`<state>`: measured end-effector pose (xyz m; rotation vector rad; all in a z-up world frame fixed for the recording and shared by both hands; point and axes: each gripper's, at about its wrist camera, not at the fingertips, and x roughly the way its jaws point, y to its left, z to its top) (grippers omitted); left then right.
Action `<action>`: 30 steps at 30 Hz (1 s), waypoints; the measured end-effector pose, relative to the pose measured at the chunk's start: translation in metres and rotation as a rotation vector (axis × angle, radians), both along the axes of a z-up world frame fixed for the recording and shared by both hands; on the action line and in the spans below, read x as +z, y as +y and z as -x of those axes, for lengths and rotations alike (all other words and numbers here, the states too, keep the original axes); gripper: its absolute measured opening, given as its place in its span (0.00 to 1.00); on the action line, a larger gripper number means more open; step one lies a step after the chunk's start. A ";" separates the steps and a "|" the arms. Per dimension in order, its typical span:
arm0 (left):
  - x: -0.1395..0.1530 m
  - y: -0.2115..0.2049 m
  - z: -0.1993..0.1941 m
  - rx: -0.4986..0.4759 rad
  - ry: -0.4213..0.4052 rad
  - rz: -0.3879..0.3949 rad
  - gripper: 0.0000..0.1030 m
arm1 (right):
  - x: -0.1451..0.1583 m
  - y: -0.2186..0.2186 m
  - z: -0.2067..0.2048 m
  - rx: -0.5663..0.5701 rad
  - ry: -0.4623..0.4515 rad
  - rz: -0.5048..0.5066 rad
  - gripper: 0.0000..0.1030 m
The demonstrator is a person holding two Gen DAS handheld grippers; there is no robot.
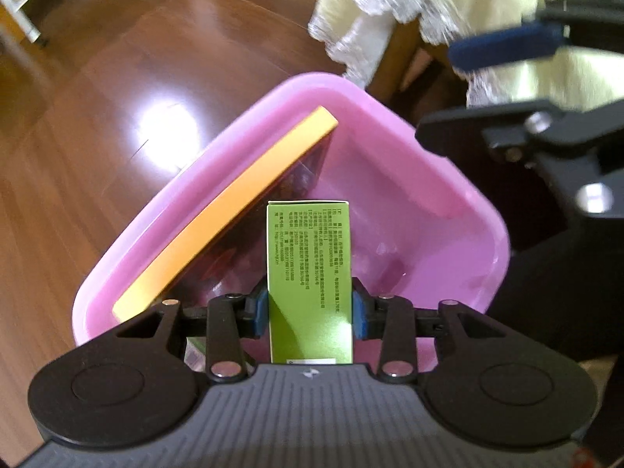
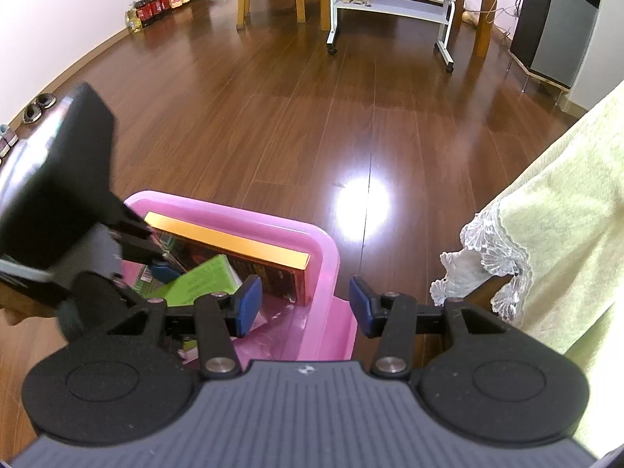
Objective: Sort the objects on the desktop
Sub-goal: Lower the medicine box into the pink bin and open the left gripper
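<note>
My left gripper (image 1: 311, 314) is shut on a green box (image 1: 310, 273) with printed text, held over the inside of a pink bin (image 1: 460, 179). An orange-edged box (image 1: 234, 210) leans against the bin's left wall. In the right wrist view the same pink bin (image 2: 323, 241) sits on the floor at lower left, holding the orange-edged box (image 2: 234, 241) and the green box (image 2: 202, 280), with the left gripper (image 2: 163, 273) reaching in from the left. My right gripper (image 2: 306, 304) stands open above the bin's right corner, nothing between its fingers.
Dark wooden floor (image 2: 312, 117) stretches all around the bin. A pale yellow cloth with lace trim (image 2: 546, 257) hangs at the right. Farther back stand chair legs (image 2: 241, 4), a white wheeled rack (image 2: 390, 4) and bottles (image 2: 156, 4) by the wall.
</note>
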<state>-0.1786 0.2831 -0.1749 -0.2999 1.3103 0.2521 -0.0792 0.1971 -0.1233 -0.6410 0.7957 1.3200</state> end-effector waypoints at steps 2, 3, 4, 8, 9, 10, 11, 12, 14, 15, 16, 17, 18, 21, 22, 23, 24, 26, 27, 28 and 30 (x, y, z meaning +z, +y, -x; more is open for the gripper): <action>0.008 0.003 0.007 0.071 -0.012 0.020 0.44 | 0.001 -0.001 0.001 -0.004 0.001 -0.005 0.43; 0.011 0.006 0.011 0.112 -0.014 0.033 0.44 | 0.002 0.000 0.001 -0.006 0.001 -0.009 0.43; 0.014 0.010 0.014 0.161 -0.015 0.049 0.44 | 0.003 0.000 0.001 -0.010 -0.001 -0.014 0.43; 0.016 0.030 0.026 0.346 -0.004 0.113 0.44 | 0.008 0.000 -0.004 -0.023 0.034 -0.048 0.43; 0.016 0.032 0.026 0.373 0.002 0.117 0.44 | 0.009 0.000 -0.005 -0.023 0.052 -0.059 0.43; 0.017 0.036 0.027 0.396 0.009 0.120 0.44 | 0.010 0.000 -0.006 -0.021 0.066 -0.066 0.43; 0.018 0.041 0.028 0.410 0.017 0.116 0.44 | 0.010 0.000 -0.007 -0.017 0.073 -0.069 0.43; 0.017 0.041 0.029 0.425 0.024 0.111 0.44 | 0.009 0.000 -0.007 -0.010 0.073 -0.063 0.43; 0.016 0.043 0.032 0.459 0.042 0.110 0.44 | 0.007 0.001 -0.007 0.003 0.070 -0.046 0.43; 0.012 0.042 0.032 0.471 0.052 0.109 0.44 | 0.005 0.001 -0.005 0.012 0.056 -0.031 0.43; 0.006 0.040 0.028 0.477 0.061 0.106 0.44 | 0.003 0.001 -0.003 0.022 0.043 -0.017 0.43; 0.002 0.040 0.027 0.483 0.067 0.103 0.44 | 0.003 0.000 0.000 0.032 0.035 -0.007 0.43; 0.000 0.040 0.026 0.491 0.072 0.099 0.44 | 0.001 0.000 0.001 0.045 0.032 0.005 0.44; -0.007 0.041 0.024 0.506 0.086 0.094 0.44 | -0.004 0.002 0.011 0.103 0.001 0.049 0.47; -0.011 0.040 0.023 0.505 0.090 0.094 0.44 | -0.007 0.003 0.016 0.125 -0.018 0.066 0.47; -0.013 0.040 0.022 0.505 0.093 0.093 0.44 | -0.009 0.005 0.019 0.146 -0.033 0.082 0.47; -0.014 0.041 0.023 0.509 0.096 0.092 0.44 | -0.011 0.006 0.022 0.159 -0.043 0.092 0.47; -0.019 0.043 0.026 0.525 0.096 0.099 0.44 | -0.012 0.007 0.026 0.171 -0.060 0.101 0.47; -0.021 0.044 0.028 0.541 0.096 0.104 0.44 | -0.012 0.007 0.026 0.168 -0.058 0.102 0.47; -0.024 0.045 0.029 0.557 0.097 0.109 0.44 | -0.012 0.007 0.026 0.164 -0.055 0.103 0.48; -0.030 0.046 0.031 0.578 0.099 0.114 0.44 | -0.012 0.008 0.024 0.156 -0.049 0.107 0.48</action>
